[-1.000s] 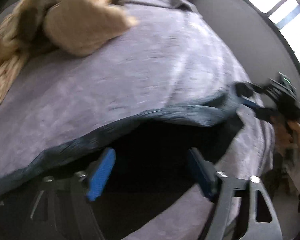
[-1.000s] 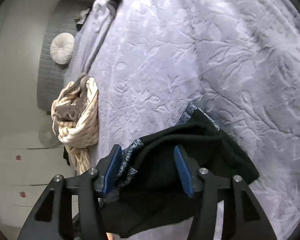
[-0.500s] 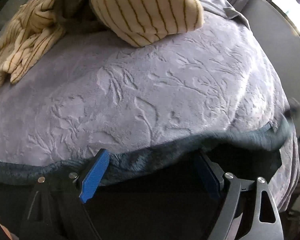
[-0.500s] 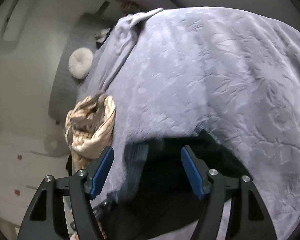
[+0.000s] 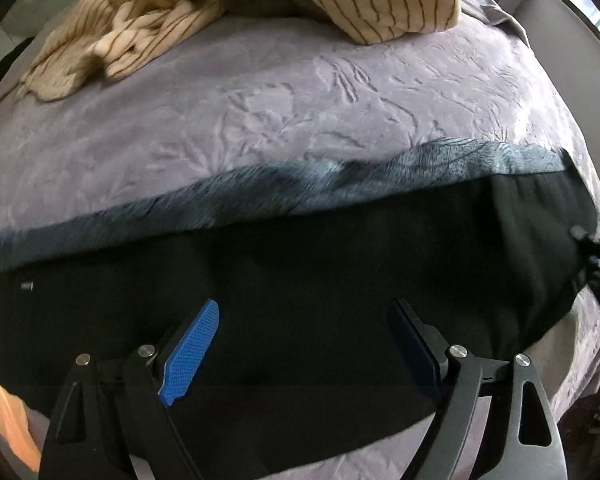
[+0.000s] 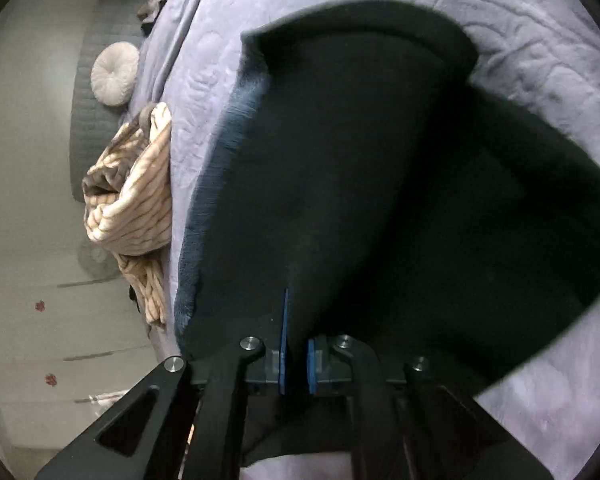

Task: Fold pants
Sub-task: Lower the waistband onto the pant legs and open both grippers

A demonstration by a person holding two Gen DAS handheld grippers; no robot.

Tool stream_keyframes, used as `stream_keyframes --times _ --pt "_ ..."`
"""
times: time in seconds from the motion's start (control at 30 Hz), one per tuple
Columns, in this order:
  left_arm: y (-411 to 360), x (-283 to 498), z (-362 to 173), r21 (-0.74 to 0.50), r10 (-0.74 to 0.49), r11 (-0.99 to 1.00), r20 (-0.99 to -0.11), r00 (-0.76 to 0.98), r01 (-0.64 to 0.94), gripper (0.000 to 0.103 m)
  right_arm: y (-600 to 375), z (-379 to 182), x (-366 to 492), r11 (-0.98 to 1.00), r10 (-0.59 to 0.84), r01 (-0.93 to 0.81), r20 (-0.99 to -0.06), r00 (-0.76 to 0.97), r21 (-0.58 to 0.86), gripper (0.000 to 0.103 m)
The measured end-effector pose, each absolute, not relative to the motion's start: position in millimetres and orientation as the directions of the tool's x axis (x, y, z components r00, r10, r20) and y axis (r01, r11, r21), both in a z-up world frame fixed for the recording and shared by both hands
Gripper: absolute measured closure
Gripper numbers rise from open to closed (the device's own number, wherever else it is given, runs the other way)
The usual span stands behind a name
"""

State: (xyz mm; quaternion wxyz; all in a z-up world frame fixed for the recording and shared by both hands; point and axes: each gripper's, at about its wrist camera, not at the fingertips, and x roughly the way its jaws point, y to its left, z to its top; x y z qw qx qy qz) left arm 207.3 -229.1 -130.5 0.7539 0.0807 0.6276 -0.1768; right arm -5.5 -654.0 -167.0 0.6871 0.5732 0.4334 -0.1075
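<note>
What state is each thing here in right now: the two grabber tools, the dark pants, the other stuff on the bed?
Left gripper: fingers wide apart, over the pants, gripping nothing.
Right gripper: fingers shut on an edge of the pants.
Black pants: spread on the bed, fuzzy lining showing along one edge.
Striped cream garment: crumpled in a heap.
Lilac bedspread: spread out, embossed, lightly creased.
Round white cushion: against the headboard.

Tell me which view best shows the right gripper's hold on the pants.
Right wrist view: the right gripper has its fingers pinched on the black pants. The left wrist view shows only a sliver of it at the frame's right edge.
</note>
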Motion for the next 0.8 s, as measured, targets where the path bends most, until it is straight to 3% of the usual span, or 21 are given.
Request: stream_keyframes --times 0.13,0.23,0.33,0.43,0.6,0.8 --pt "-212.9 198.2 -136.2 -0.099 -0.155 0.928 -0.979 0.129 0.358 0.016 -639.9 -131.1 -31.2 0.441 0.33 0.592 -0.736 0.591 0.674 0.095" --pt "-206.7 196.5 -153.3 -0.048 -0.092 0.935 -0.99 0.109 0.352 0.016 -642.7 -163.3 -42.8 0.475 0.35 0.649 -0.804 0.48 0.594 0.092" --pt "-201.6 195.3 -147.6 -0.04 -0.09 0.932 -0.988 0.123 0.359 0.016 -654.6 -175.6 -54.0 0.36 0.391 0.676 -0.762 0.517 0.643 0.078" --pt "-202.3 199.0 -133.0 -0.068 -0.128 0.931 -0.981 0.148 0.359 0.016 -655.2 -135.5 -63.7 0.456 0.25 0.708 -0.841 0.479 0.539 0.072" --pt "-228.9 220.0 -120.1 -0.106 -0.187 0.936 -0.957 0.222 0.335 0.016 -655.8 -77.5 -29.3 0.62 0.145 0.596 -0.821 0.552 0.511 0.072" --pt "-270.5 252.0 -156.1 -0.035 -0.117 0.954 -0.958 0.262 0.296 0.016 -662.0 -127.8 55.8 0.782 0.041 0.561 -0.92 0.39 0.273 0.073"
